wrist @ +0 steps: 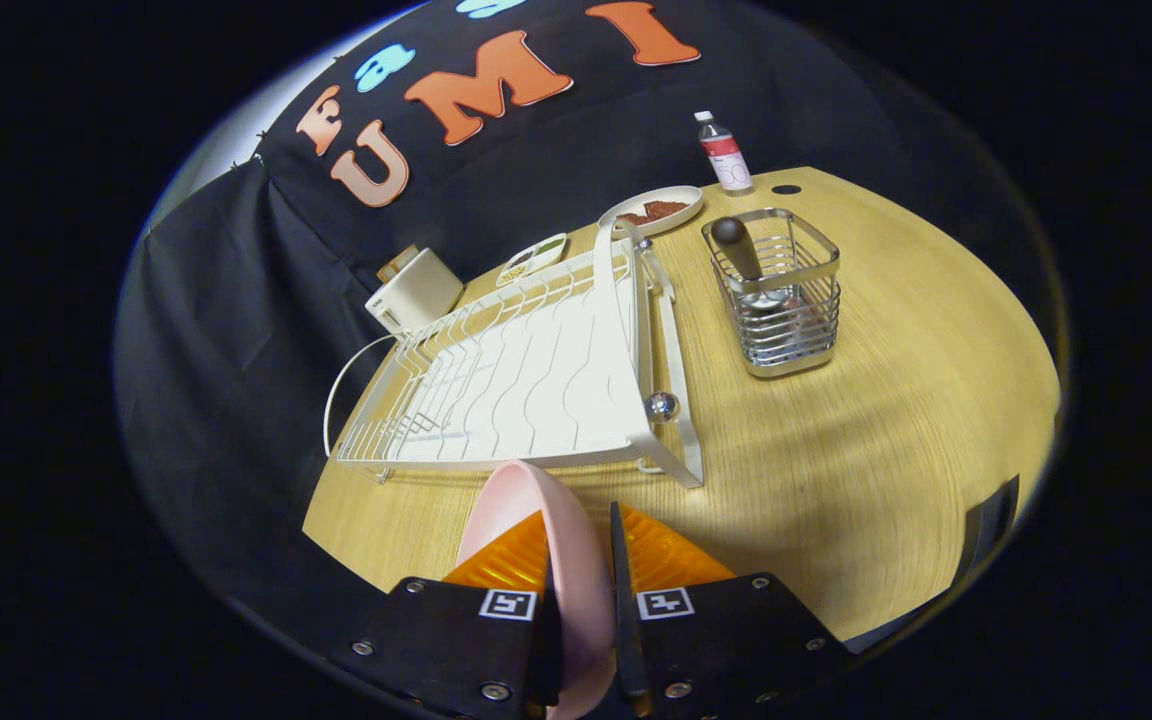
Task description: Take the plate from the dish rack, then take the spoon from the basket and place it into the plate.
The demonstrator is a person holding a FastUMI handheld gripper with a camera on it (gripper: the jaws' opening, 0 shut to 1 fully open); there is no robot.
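Wooden table (866,420), pale and grained, under everything. White wire dish rack (526,375) lying well ahead of the fingers, slots bare. Wire basket (781,300) to the right of the rack, apart from it, with the spoon (739,252) standing inside, dark handle up. Pink plate (556,560) held on edge between the fingers, just short of the rack's near rim. Gripper (581,575) clamped on the plate, one finger pressing each face. Beyond the rack: cream box (416,290), two small dishes (651,210), small bottle (724,152) with a red label.
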